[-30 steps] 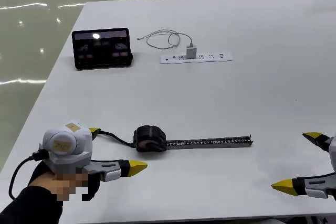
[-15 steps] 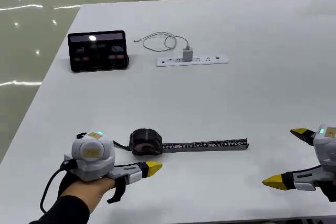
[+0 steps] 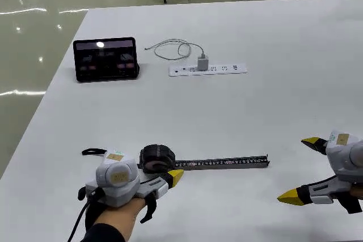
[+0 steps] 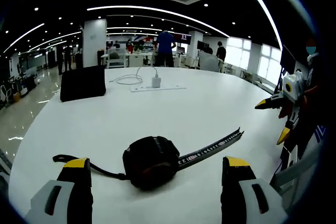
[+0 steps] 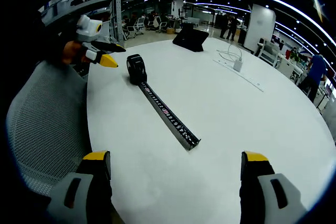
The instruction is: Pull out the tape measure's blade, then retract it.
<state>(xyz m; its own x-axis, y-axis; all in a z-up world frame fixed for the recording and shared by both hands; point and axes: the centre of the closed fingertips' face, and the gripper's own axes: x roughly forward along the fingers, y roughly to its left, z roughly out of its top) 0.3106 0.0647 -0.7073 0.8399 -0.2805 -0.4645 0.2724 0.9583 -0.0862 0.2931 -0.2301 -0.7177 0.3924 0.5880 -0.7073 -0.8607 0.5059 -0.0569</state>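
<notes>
Left tool (image 4: 157, 163): jaws stood wide apart, their yellow tips level with each other along the bottom of the left gripper view. In the head view it sat lower left of centre and pointed toward the frame's right. One yellow-tipped jaw showed on the near side; the far jaw was hidden behind the housing. The left hand (image 3: 118, 215) held it from below at the bottom edge, with a dark sleeve (image 3: 99, 234) behind.

Right tool (image 3: 299, 169): lower right of the head view, pointing toward the frame's left, jaws spread wide, one tip above the other.

The two tools were well apart, facing each other.
</notes>
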